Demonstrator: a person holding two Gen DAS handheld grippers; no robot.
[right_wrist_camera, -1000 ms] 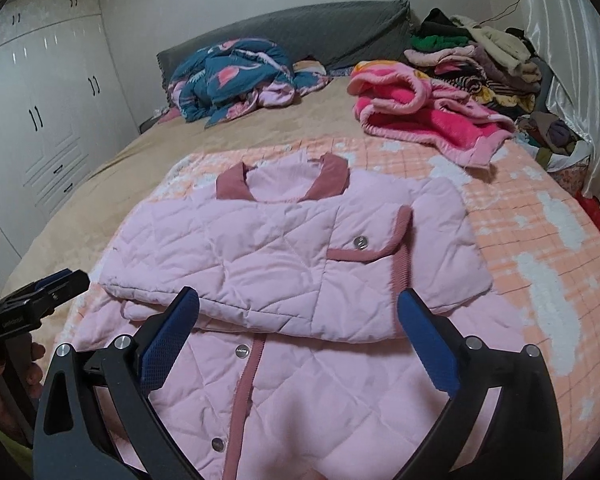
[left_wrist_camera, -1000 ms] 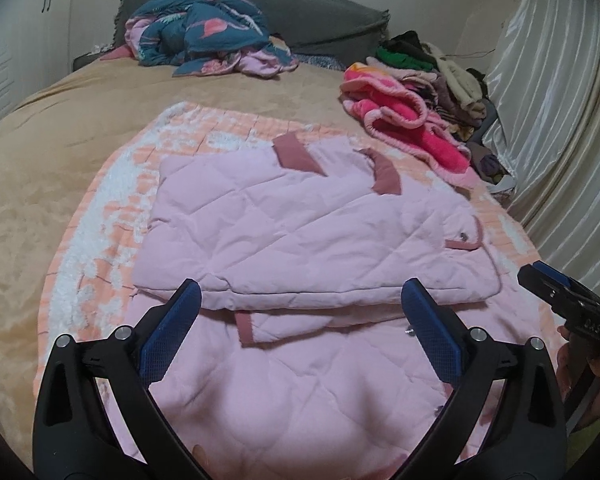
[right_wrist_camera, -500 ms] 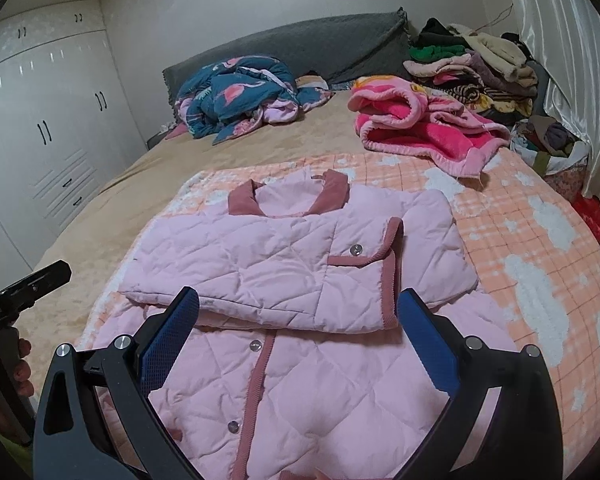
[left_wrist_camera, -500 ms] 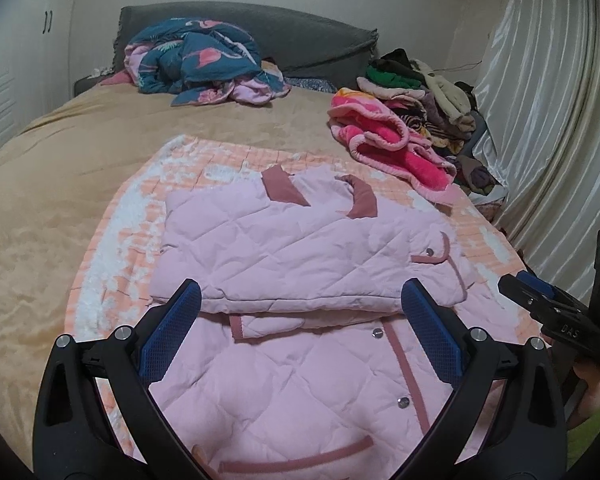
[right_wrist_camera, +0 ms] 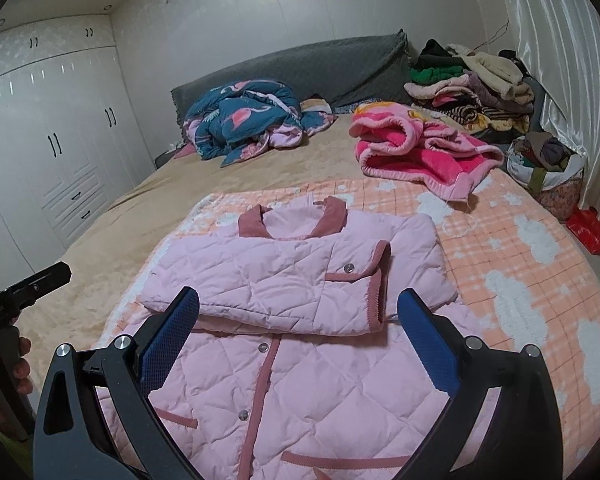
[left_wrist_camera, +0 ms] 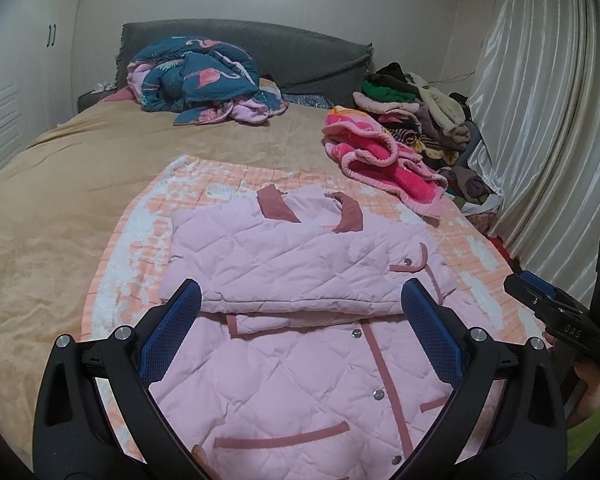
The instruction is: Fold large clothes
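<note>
Pink quilted jacket lay on the checked blanket, sleeves folded across | left gripper was released, holding nothing | right gripper was released too

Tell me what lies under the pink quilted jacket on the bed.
Under the pink quilted jacket lies an orange-and-white checked blanket, spread over the tan bedspread. Whatever else is beneath the jacket is covered; its sleeves are folded across the chest.
</note>
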